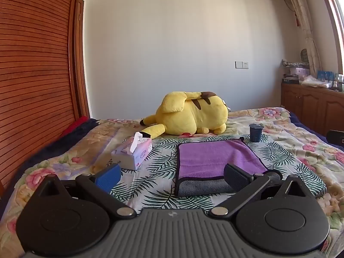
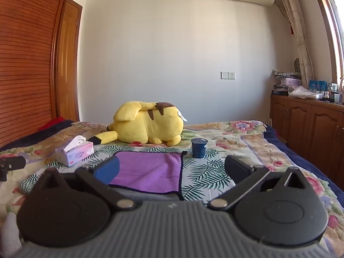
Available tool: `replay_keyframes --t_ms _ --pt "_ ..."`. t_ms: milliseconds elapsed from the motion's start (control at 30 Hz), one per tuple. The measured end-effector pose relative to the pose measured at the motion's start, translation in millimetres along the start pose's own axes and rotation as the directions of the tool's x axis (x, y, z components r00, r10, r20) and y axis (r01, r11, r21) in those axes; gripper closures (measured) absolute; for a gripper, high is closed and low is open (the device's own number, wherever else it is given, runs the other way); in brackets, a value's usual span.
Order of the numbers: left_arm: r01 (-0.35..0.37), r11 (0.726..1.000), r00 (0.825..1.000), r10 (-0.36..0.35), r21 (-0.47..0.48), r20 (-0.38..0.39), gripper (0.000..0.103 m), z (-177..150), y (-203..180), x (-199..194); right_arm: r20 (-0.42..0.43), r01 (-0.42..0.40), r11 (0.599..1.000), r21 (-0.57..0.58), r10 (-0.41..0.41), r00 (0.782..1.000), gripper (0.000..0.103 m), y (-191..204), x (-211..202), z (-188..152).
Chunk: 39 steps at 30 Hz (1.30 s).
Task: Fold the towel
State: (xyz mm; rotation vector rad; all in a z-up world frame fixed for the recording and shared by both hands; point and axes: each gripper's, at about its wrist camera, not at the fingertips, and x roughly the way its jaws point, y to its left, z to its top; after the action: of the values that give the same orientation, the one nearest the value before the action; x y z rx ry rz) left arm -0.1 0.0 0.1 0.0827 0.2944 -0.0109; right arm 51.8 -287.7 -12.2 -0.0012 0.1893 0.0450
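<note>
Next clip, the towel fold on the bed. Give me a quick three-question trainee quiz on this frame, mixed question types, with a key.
1. True or false: the left gripper and right gripper are both open and hold nothing.
2. Multiple choice: what stands near the far right corner of the purple towel? A) tissue box B) dark blue cup C) book
3. Fill in: the yellow plush toy lies ____ the towel, toward the wall.

Key:
1. True.
2. B, the dark blue cup; the tissue box is to the towel's left.
3. Beyond.
</note>
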Motion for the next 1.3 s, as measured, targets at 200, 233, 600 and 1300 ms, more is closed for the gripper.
replay_keyframes --t_ms 200,233,600,1300 --pt "-0.001 1.0 1.0 0.001 -0.004 0.002 0.016 0.0 2.6 0.2 0.002 0.0 1.0 0.001 0.0 1.0 0.0 -0.4 -0.6 0.1" --pt "0.0 1.0 1.0 0.0 -0.004 0.002 0.016 0.0 3.5 0.2 0.002 -0.001 1.0 0.002 0.001 1.0 0.0 -0.6 -0.7 0.2" --pt "-0.003 1.0 1.0 0.003 0.003 0.002 0.016 -1.3 2.1 2.2 0.002 -0.001 1.0 0.0 0.001 1.0 0.0 0.3 -0.9 0.6" --pt "-0.002 1.0 1.0 0.002 0.004 0.002 0.016 -1.8 2.2 2.4 0.002 -0.002 1.0 -0.003 0.002 1.0 0.0 0.8 -0.3 -0.2"
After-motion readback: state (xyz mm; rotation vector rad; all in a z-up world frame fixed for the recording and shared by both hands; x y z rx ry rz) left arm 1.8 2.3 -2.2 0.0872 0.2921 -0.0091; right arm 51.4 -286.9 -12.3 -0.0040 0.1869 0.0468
